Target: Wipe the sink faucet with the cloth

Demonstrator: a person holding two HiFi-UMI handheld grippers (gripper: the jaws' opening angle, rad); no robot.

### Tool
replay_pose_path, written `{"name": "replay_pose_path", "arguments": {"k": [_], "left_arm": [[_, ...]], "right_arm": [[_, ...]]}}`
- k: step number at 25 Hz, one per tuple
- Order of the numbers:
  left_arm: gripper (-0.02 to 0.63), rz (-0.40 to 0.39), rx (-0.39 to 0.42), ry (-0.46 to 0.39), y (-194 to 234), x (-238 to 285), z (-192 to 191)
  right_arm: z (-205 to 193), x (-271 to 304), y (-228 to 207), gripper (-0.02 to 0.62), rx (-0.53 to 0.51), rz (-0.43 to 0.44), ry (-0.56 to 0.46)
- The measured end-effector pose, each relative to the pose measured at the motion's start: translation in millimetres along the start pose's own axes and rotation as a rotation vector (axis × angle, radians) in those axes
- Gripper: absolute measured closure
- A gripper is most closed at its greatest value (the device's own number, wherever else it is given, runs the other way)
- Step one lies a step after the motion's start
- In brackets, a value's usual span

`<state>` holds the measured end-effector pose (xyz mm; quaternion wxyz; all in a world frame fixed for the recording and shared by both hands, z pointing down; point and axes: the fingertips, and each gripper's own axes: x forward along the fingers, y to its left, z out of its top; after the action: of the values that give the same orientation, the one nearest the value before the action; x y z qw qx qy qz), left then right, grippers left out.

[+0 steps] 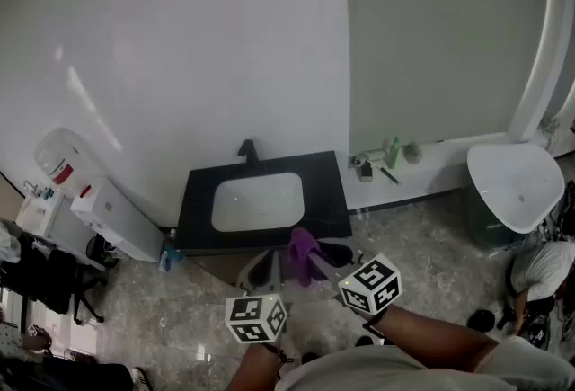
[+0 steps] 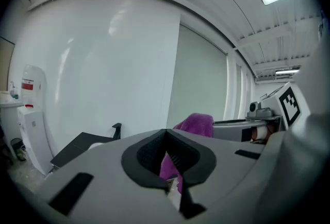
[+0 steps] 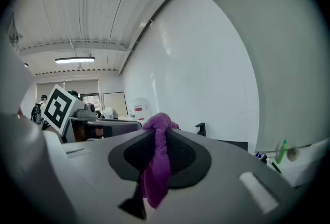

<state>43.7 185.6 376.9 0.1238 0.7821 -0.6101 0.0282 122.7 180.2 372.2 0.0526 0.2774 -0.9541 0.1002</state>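
The black faucet (image 1: 247, 149) stands at the back edge of a black counter (image 1: 198, 200) that holds a white basin (image 1: 257, 201). My right gripper (image 1: 322, 254) hovers just in front of the counter, shut on a purple cloth (image 1: 304, 254) that hangs bunched from its jaws. In the right gripper view the cloth (image 3: 157, 161) fills the closed gripper (image 3: 162, 127), and the faucet (image 3: 200, 128) shows beyond. My left gripper (image 1: 260, 267) sits beside it on the left, jaws shut with nothing in them (image 2: 165, 133). The left gripper view shows the faucet (image 2: 117, 129) far off and the cloth (image 2: 197, 123) behind the jaws.
A white dispenser (image 1: 61, 160) and a white cabinet (image 1: 112, 218) stand to the left of the counter, with a blue bottle (image 1: 169, 250) on the floor. A ledge to the right holds a green bottle (image 1: 393, 151) and small items. A white tub (image 1: 514, 182) and a person (image 1: 539, 272) are at far right.
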Motion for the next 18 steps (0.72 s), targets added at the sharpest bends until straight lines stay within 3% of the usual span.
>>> {"name": "replay_pose_path", "arguments": {"k": [18], "left_arm": [[0.600, -0.003, -0.010, 0.003, 4.7, -3.5, -2.2]], "right_arm": [[-1.8, 1.0, 4.7, 0.537, 0.001, 0.000, 0.003]]}}
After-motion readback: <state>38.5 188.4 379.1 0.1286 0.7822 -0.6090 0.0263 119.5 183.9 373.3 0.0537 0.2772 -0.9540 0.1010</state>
